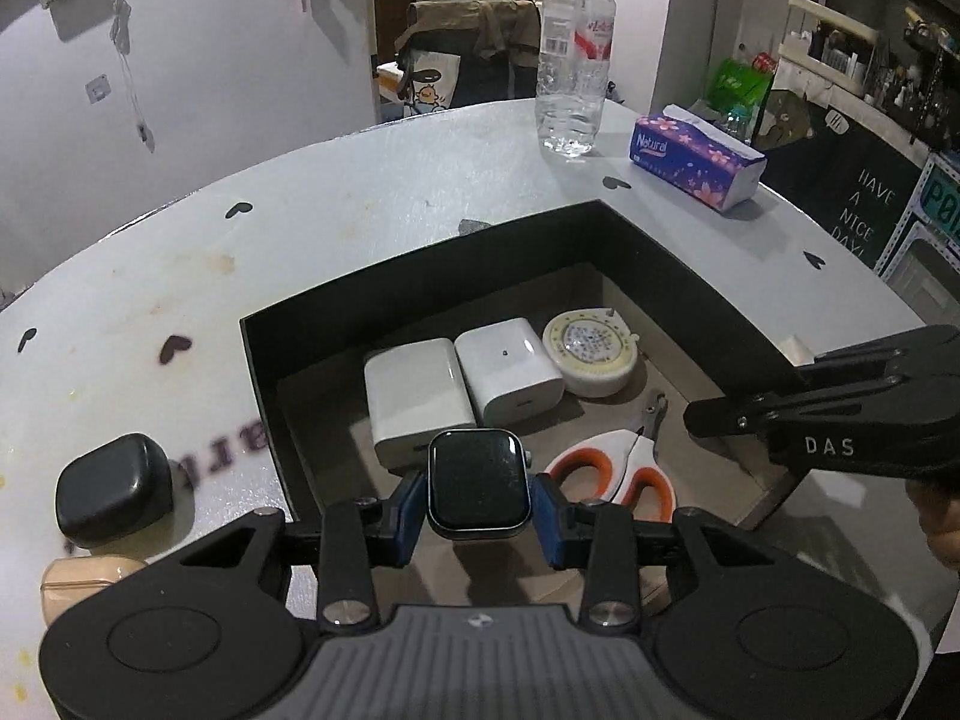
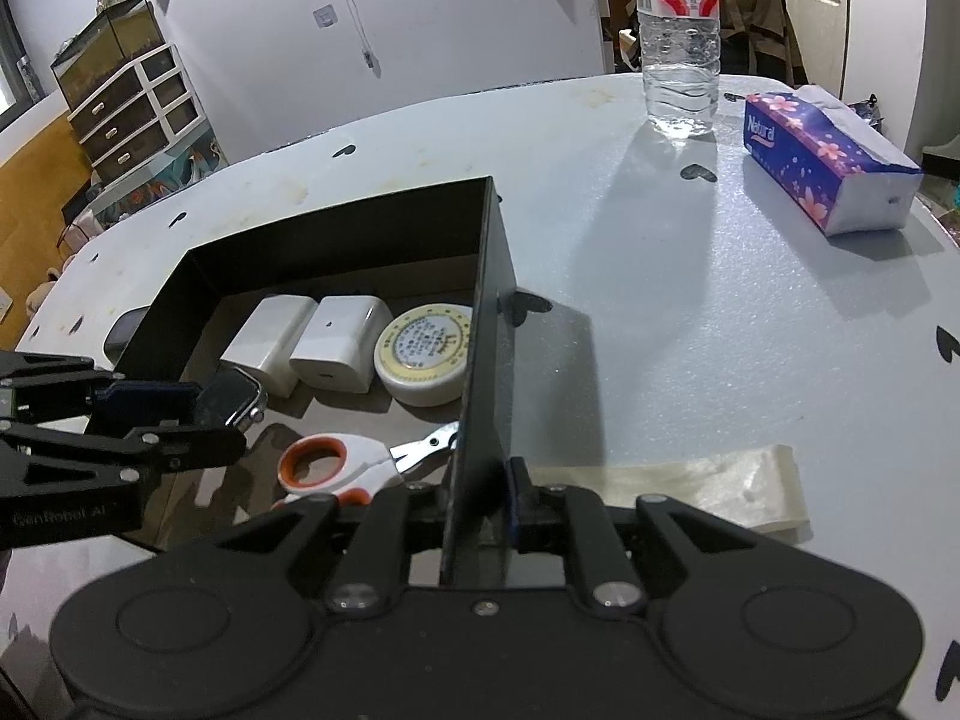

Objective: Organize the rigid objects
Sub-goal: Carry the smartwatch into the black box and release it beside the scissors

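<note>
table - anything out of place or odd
Mostly tidy. A black case and a tan item sit outside the box, unsorted. A loose strip of tape lies on the table, which has yellowish stains.

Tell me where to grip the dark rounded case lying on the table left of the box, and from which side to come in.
Grip the dark case across its two longer flat sides, coming from above. It lies flat, low and wider than tall, with rounded corners that would slip. The box wall stands on its right and a beige item lies just in front, so I would avoid a sideways approach.

Black box (image 1: pixel 690 276), white chargers (image 1: pixel 414 396), orange-handled scissors (image 1: pixel 606 474).
</note>
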`<state>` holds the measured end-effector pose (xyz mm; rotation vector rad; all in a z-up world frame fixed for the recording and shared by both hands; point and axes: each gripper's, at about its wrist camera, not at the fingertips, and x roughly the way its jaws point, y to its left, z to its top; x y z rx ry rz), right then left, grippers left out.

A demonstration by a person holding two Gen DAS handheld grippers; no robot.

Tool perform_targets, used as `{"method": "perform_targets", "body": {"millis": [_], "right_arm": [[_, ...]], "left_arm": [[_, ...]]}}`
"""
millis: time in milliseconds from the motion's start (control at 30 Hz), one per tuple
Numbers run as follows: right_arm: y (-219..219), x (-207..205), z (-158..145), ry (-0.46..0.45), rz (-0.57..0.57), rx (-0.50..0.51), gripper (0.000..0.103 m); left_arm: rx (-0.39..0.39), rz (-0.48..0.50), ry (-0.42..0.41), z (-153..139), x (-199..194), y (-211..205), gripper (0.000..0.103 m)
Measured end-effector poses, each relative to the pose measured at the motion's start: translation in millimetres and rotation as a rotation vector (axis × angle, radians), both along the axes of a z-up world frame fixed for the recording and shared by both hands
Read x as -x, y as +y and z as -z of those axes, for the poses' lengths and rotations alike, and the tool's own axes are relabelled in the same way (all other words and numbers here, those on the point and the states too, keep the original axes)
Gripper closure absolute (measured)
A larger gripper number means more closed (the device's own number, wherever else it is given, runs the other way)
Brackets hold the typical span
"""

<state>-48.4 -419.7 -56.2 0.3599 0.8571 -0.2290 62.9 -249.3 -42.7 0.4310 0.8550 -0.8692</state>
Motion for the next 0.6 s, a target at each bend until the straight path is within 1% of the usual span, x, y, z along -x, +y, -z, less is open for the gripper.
{"method": "perform_targets", "body": {"millis": [133,200,367,533,600], "right_arm": [[-0.1,0.1,0.0,0.0,0.0,0.0,0.089],[-0.1,0.0,0.0,0.0,0.001,-0.001,0.089],[-0.3,0.0,0.1,0.0,0.002,0.0,0.089],[-0.3,0.1,0.1,0.001,0.003,0.0,0.089],[-0.3,0.1,0.1,0.0,0.003,0.0,0.089]], "left_arm": [[0.003,0.006,0.022,-0.6,0.7,-0.5,0.062],[0.009,0.007,0.034,-2.6,1.4,0.7,0.053],[0.032,0.018,0.052,-9.7,4.8,4.7,0.051],[0.053,0.021,0.064,-15.3,8.0,8.9,0.043],[0.061,0.018,0.068,-17.3,8.9,10.9,0.036]]}}
